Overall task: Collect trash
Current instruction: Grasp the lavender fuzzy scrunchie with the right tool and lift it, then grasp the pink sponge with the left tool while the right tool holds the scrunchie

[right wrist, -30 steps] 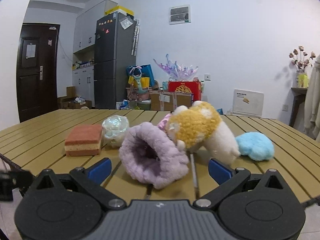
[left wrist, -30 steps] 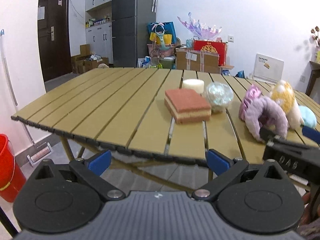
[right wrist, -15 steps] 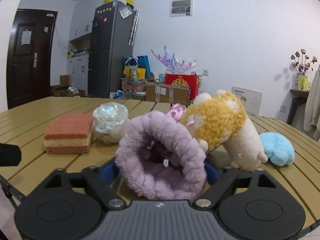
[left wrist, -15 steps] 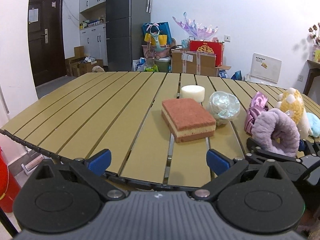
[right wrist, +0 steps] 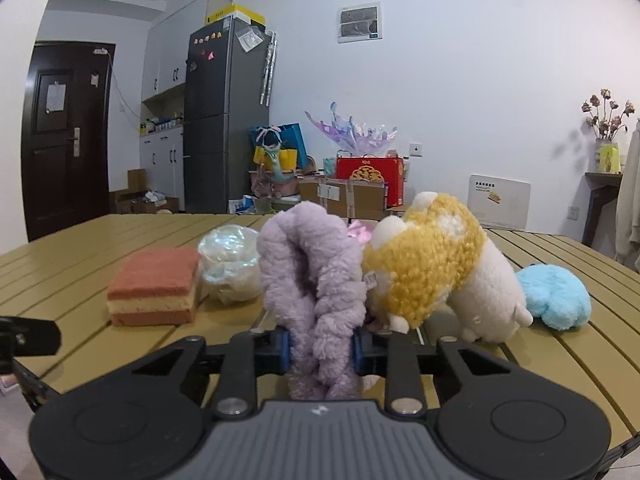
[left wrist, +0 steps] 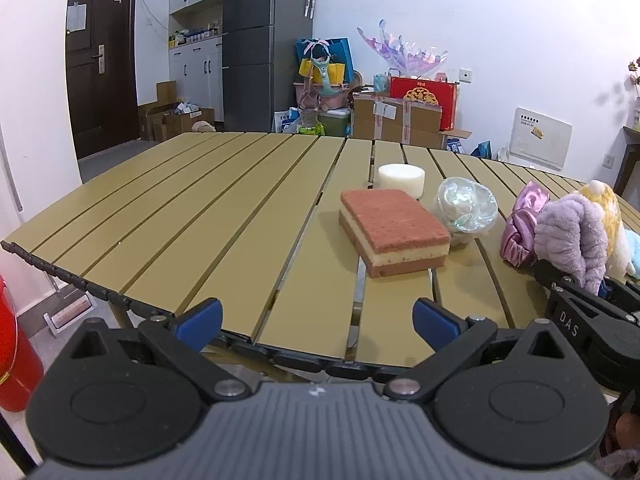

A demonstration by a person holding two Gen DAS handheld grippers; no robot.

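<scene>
My right gripper (right wrist: 322, 350) has its jaws closing on a fluffy purple scrunchie (right wrist: 316, 276), and the blue pads squeeze its lower part into a fold. In the left wrist view the same scrunchie (left wrist: 572, 236) sits at the far right with the right gripper (left wrist: 580, 312) just below it. My left gripper (left wrist: 316, 318) is open over the table's near edge with nothing between its fingers. Ahead of it lie a pink-and-cream sponge (left wrist: 394, 232), a crumpled clear plastic wad (left wrist: 466, 206) and a white foam disc (left wrist: 401, 174).
The slatted tan table (left wrist: 200, 208) holds a pink satin scrunchie (left wrist: 522, 228), a yellow-and-cream plush toy (right wrist: 432, 272) touching the purple scrunchie, and a blue fluffy piece (right wrist: 554, 296). A red bucket (left wrist: 16, 352) stands on the floor at the left. Boxes and a fridge line the far wall.
The right gripper came forward around the purple scrunchie and its jaws went from wide open to pressed on it. The left gripper drew nearer over the table edge, still open.
</scene>
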